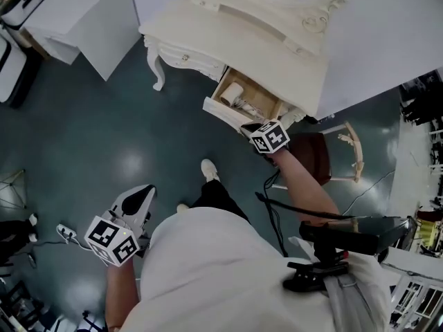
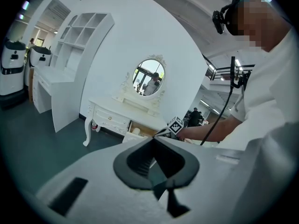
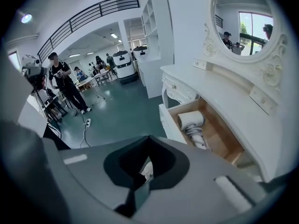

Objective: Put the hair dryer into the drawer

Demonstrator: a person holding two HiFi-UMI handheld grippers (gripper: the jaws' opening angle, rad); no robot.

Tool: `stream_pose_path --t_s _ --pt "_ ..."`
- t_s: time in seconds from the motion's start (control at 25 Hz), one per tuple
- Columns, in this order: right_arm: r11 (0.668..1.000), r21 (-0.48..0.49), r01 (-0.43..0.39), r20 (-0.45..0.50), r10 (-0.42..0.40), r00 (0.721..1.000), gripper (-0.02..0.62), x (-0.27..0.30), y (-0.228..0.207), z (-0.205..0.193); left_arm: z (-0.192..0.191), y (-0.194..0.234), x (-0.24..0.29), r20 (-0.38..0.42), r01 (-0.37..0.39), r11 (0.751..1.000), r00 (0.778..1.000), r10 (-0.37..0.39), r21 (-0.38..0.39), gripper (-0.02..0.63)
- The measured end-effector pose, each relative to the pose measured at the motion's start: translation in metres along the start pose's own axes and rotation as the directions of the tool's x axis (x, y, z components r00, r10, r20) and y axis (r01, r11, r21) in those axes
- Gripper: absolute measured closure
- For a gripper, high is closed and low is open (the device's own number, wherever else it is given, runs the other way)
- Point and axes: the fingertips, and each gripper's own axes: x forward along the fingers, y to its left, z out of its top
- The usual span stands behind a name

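Observation:
The white hair dryer point(image 1: 233, 94) lies with its coiled cord inside the open wooden drawer point(image 1: 220, 112) of the white dressing table point(image 1: 208, 30). In the right gripper view the hair dryer point(image 3: 192, 120) rests in the drawer point(image 3: 167, 120) just right of my jaws. My right gripper point(image 1: 245, 126) hovers at the drawer's front, near its right end, shut with nothing in it; its tips point(image 3: 148, 138) meet. My left gripper point(image 1: 148, 189) hangs low at my left side over the floor, far from the drawer; its jaws point(image 2: 154, 138) look shut and empty.
A brown chair point(image 1: 315, 154) stands right of the drawer, by my right arm. An oval mirror point(image 3: 243, 22) tops the table. White shelving point(image 1: 76, 12) stands at the left. A power strip point(image 1: 66, 232) and cables lie on the floor. People point(image 3: 63, 85) stand in the distance.

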Motion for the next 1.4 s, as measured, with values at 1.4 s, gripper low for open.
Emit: stream_pose_path --t_s 1.4 --pt "0.967 -0.212 -0.145 0.106 0.170 0.980 0.596 -0.065 0.285 -0.018 -0.097 -0.033 -0.070 -0.051 0.023 0.999 0.998 -0.020 0.047 0.611"
